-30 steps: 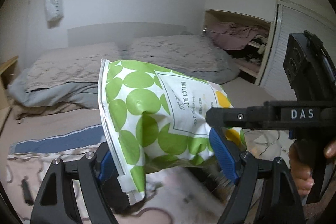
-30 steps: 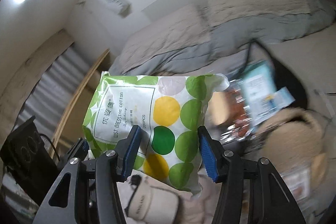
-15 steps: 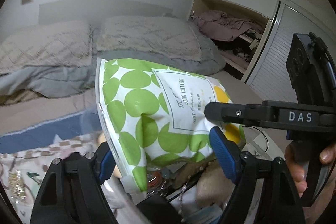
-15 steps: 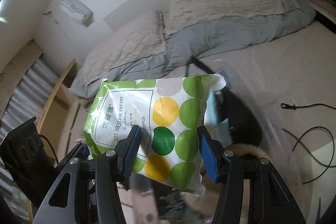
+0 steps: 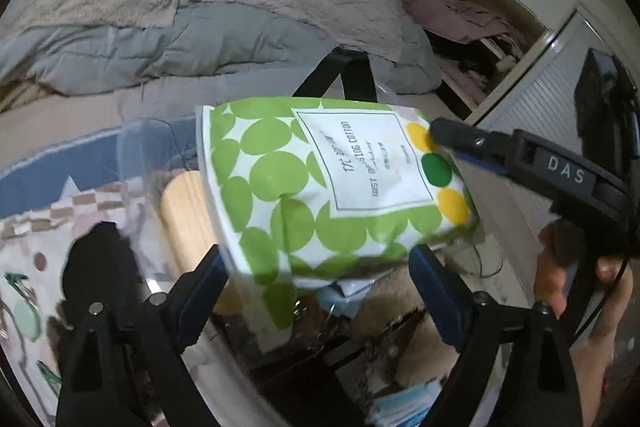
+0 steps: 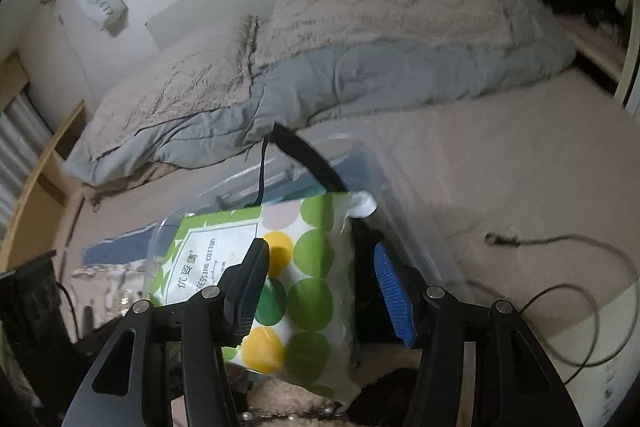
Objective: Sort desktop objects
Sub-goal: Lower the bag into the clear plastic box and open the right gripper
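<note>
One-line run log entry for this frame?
item: cotton pad bag | left hand-held gripper: open, under bag | right hand-held gripper: open around bag | below: clear bin

Home bedroom, bed (image 6: pixel 400 147) with beige pillows (image 6: pixel 384 7), grey duvet (image 5: pixel 180 47), open closet of clothes (image 5: pixel 460 11)

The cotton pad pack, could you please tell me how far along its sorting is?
Done: several items already lie in the clear bin. In hand: the cotton pad pack hangs over the bin; the right tongs look open around it, and the left tongs are open. Left: the pack settling inside.
</note>
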`<state>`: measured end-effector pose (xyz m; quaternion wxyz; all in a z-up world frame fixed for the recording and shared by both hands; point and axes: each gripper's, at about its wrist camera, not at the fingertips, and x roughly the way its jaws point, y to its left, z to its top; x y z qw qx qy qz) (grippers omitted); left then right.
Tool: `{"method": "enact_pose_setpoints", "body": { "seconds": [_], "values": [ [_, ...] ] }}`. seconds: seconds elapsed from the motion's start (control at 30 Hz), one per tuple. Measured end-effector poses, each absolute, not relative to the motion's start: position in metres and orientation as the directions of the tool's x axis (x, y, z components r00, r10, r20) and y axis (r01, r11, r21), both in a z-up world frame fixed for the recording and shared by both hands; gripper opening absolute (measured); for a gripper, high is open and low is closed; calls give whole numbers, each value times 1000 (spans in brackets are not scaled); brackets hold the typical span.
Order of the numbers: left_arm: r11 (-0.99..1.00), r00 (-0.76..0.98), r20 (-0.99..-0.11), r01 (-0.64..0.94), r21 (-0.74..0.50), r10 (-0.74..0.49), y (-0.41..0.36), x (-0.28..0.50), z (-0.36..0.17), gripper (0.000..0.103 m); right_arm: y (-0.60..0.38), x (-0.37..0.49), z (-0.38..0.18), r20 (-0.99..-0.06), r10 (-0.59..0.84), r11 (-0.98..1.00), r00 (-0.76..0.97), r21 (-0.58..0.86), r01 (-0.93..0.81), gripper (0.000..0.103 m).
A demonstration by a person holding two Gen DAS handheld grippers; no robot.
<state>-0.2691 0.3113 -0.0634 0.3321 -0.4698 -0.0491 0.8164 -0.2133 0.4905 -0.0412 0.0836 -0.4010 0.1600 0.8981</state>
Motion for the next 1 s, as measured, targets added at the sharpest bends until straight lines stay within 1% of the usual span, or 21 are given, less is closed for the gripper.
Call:
{"method": "enact_pose_setpoints", "body": {
  "seconds": [0.03,0.13,0.3,0.33,0.4,0.5,0.57,0.63,0.73,0.8,1.0],
  "values": [
    [-784,-349,-743,-499,-369,571,309,-267,-61,94,488,-208,-37,-736,28,-938,-677,214,-271,56],
    [-786,-378,-743,-533,-313,552,301,-258,-52,95,476,-188,-25,-712,-18,-946,-702,239,-218,56],
    [-790,-450,-714,-565,-238,536,274,-244,-43,95,453,-174,-40,-797,-143,-942,-587,292,-167,56],
    [-790,-457,-709,-568,-232,537,269,-242,-42,95,449,-175,-45,-812,-135,-944,-567,279,-175,56],
    [-802,-489,-697,-558,-213,525,254,-238,-40,95,442,-184,-55,-839,-54,-961,-542,191,-199,56],
    [-825,-543,-673,-534,-186,503,233,-234,-39,95,443,-202,-69,-847,41,-962,-530,110,-250,56],
    [-838,-560,-667,-513,-187,492,218,-235,-39,95,450,-211,-76,-845,55,-956,-532,109,-272,56],
    [-850,-574,-663,-491,-191,481,206,-235,-38,95,458,-216,-78,-845,34,-942,-534,151,-299,56],
    [-863,-604,-642,-466,-197,472,188,-234,-34,95,460,-211,-64,-822,56,-925,-567,171,-339,56],
    [-867,-620,-628,-456,-199,470,178,-235,-31,95,444,-206,-48,-784,88,-941,-614,136,-308,56],
    [-872,-637,-607,-435,-225,475,162,-238,-27,95,396,-226,-40,-786,137,-963,-603,37,-266,56]
  ]
}}
